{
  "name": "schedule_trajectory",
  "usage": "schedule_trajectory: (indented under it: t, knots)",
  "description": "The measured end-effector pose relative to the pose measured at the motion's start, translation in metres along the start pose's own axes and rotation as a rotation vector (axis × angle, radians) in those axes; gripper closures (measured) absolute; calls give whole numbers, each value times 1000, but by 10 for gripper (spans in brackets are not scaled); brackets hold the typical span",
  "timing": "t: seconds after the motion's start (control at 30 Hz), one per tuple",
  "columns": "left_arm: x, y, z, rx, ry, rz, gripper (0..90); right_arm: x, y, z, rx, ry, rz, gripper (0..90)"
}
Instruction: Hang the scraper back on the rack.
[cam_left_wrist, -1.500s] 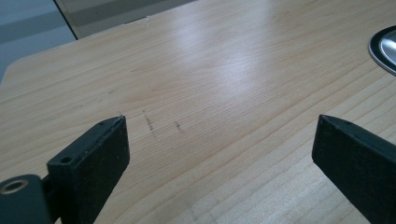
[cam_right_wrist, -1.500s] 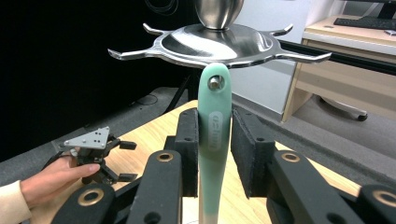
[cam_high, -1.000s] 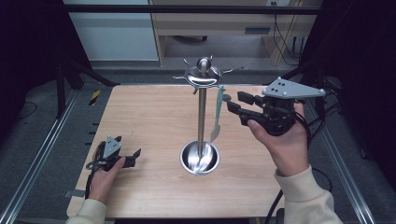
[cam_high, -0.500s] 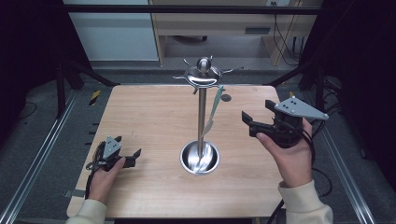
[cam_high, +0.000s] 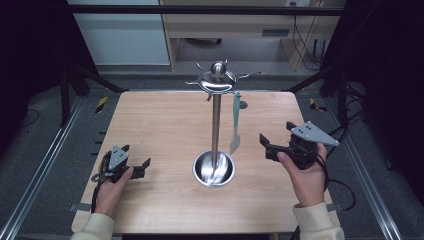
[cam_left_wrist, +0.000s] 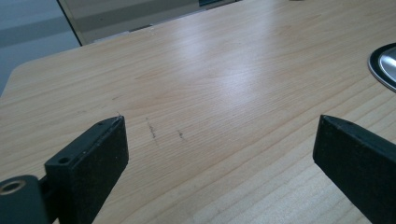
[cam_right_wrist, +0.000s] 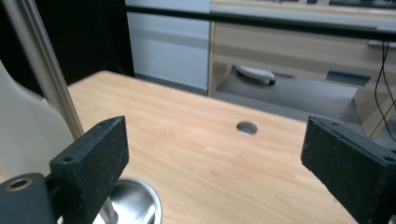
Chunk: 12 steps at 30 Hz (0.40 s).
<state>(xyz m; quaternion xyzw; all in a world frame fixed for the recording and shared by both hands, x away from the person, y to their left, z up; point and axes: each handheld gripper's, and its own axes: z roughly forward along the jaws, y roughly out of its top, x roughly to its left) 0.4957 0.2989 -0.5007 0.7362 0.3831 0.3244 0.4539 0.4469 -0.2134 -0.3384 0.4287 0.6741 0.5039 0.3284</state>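
A metal utensil stand rises from a round base at the table's middle, with hooks around its top. A pale spatula hangs from a hook on its right side. My right gripper is low over the table to the right of the spatula and apart from it. Its jaws have just been opening and nothing is between them. In the right gripper view the pole and the spatula blade stand at the left. My left gripper rests open at the front left, also seen in its own view.
The wooden table has a small round hole behind the stand. The stand's base rim is at the right edge of the left gripper view. Black frame rails run along both sides, and cabinets stand beyond the far edge.
My right gripper has come down from beside the hanging spatula's handle and drawn back to the right, with its jaws wider apart. The spatula stays on its hook. The left hand has not moved.
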Motion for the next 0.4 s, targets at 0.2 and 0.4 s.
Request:
schedule_trajectory:
  t: [0.2,0.4]
  knots:
    - [5,-2,-1,-9,10,-28,32,-5,-31,22,91,-26,-3,97]
    - [6,-2,-1,-5,14,-39,31,-11,-66,40,160,-48,9,143]
